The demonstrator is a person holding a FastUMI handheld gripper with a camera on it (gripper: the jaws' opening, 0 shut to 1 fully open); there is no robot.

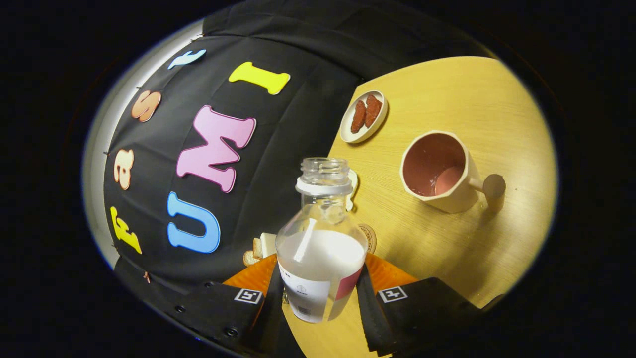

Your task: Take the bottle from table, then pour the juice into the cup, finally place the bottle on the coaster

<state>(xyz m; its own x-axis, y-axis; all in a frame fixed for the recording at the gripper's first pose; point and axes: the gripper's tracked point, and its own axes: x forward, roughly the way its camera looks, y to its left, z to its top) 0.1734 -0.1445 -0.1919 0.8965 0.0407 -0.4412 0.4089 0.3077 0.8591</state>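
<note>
hand-held gripper (320,291) clamps uncapped bottle (320,248) | label unreadable | cup (439,171) beyond, apart on table (447,248)

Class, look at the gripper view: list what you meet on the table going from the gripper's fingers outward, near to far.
Gripper, its fingers shut on the open bottle of white liquid → round coaster just behind the bottle → cup with its knob handle → small dish holding two reddish pieces, farthest, by the booth wall.
</note>
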